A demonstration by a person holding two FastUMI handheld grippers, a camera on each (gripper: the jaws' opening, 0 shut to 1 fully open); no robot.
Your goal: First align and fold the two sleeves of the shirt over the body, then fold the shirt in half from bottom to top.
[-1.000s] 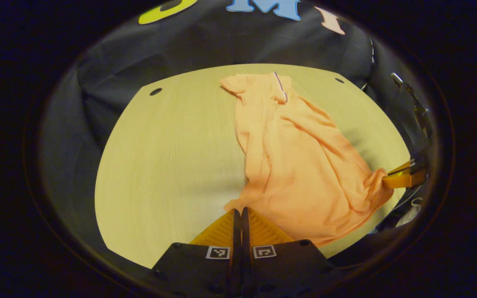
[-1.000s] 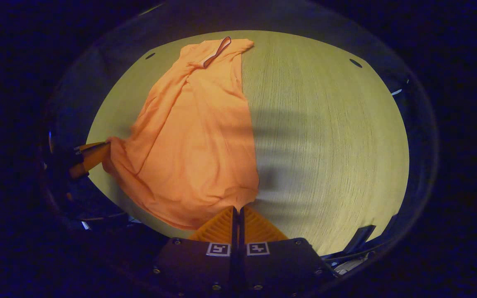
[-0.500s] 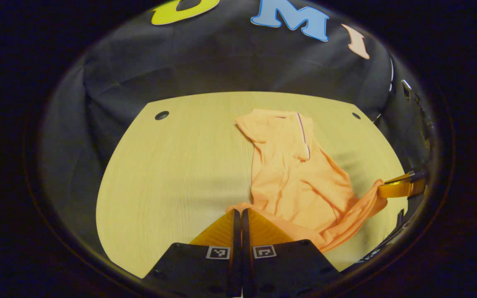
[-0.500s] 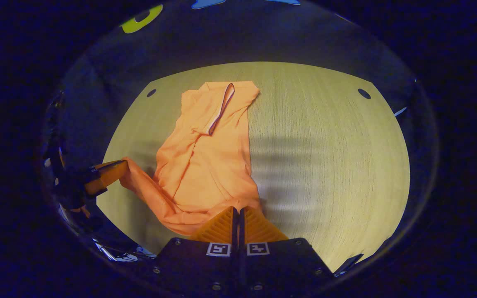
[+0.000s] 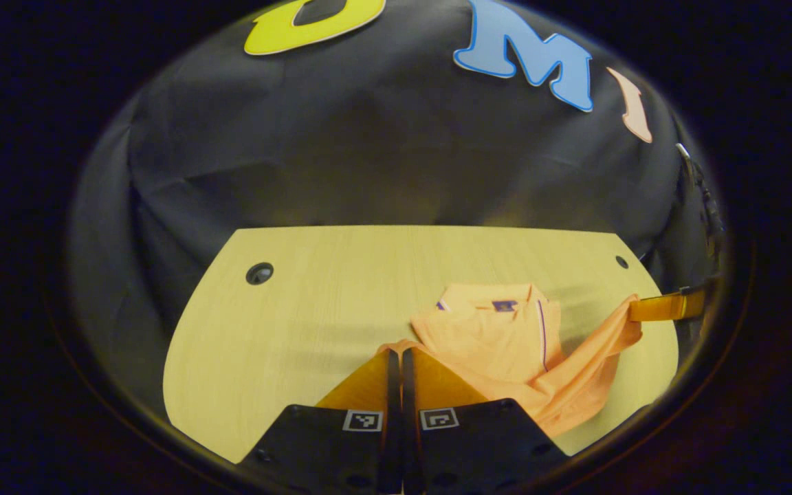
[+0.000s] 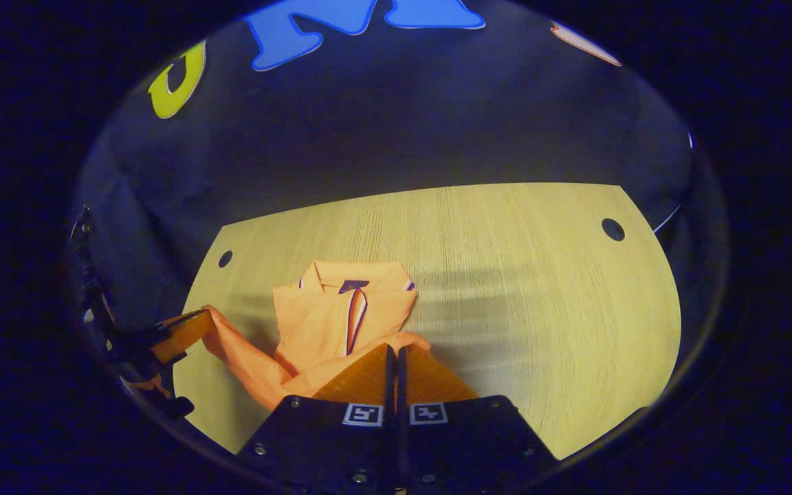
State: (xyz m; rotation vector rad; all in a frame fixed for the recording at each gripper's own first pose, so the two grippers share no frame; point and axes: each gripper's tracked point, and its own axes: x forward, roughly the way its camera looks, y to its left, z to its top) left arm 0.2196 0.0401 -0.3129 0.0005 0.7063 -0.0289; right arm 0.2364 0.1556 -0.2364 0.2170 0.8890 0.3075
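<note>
Shirt [image 5: 499,337]: soft, light, sags between your grips; hold the hem corners.
Left gripper [image 5: 396,352]: clamped on hem.
Right gripper [image 6: 396,349]: clamped on hem.

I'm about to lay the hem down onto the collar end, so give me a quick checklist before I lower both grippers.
1. Left gripper shut on the shirt hem corner: ok.
2. Right gripper shut on the other hem corner: ok.
3. Hem lifted off the table between both grippers: ok, though it sags in the middle.
4. Collar lying flat at the far end: ok.
5. Sleeves folded over the body: cannot tell, raised cloth hides them.
6. Hem square with the shoulders: cannot tell.
</note>
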